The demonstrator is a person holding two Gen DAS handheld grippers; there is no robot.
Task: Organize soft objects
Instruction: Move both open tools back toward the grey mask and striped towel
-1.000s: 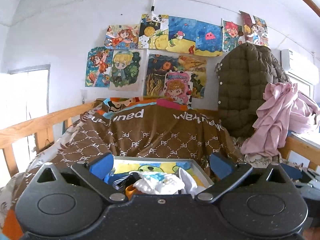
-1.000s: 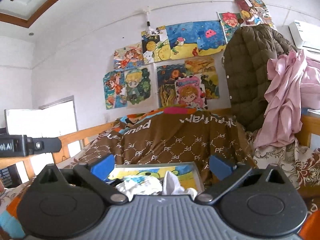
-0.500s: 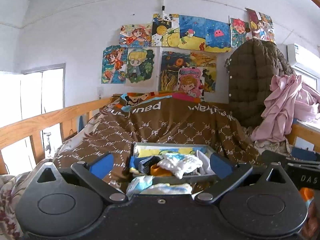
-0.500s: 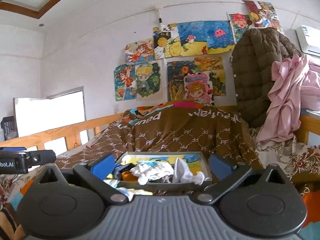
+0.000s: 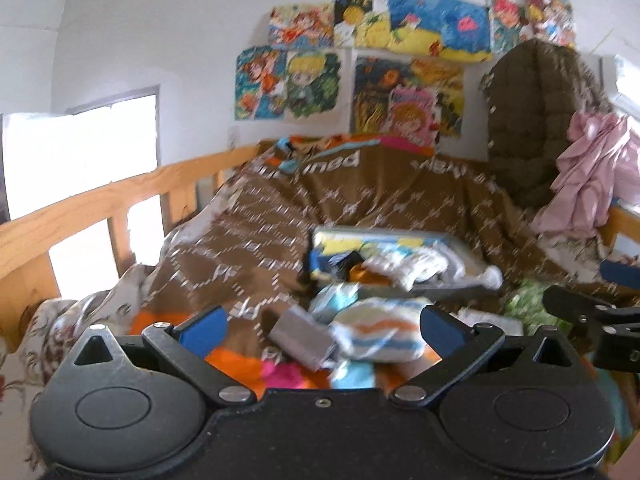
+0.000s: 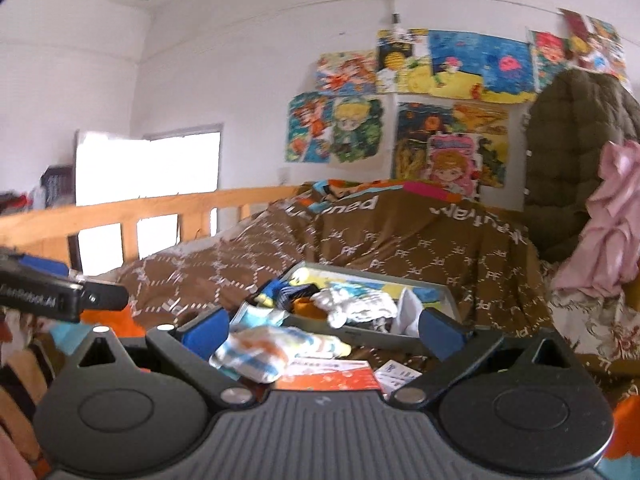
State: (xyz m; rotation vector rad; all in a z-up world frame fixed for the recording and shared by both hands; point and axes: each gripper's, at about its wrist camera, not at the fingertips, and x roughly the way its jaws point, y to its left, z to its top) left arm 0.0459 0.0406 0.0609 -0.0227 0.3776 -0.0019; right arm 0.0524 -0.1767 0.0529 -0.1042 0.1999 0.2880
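A shallow grey tray [image 5: 460,286] [image 6: 448,292] rests on the brown bedspread and holds several socks, among them a white one [image 5: 408,266] [image 6: 360,304]. In front of the tray lies a rolled sock with orange, blue and white stripes [image 5: 380,336] [image 6: 272,350], and a grey folded piece [image 5: 302,336] sits to its left. My left gripper [image 5: 322,326] is open, its blue pads on either side of these loose pieces, above them. My right gripper [image 6: 324,330] is open too, just short of the tray's near edge. Nothing is held.
A wooden bed rail [image 5: 100,204] [image 6: 140,208] runs along the left. A brown quilted coat [image 5: 532,120] and pink garment [image 5: 592,176] hang at the right. An orange printed card [image 6: 332,374] lies by the tray. The other gripper shows at each view's edge [image 5: 592,316] [image 6: 60,296].
Both grippers have drawn back and tilted down, so the tray looks farther off and the loose striped sock and grey piece in front of it have come into view. Both stay open.
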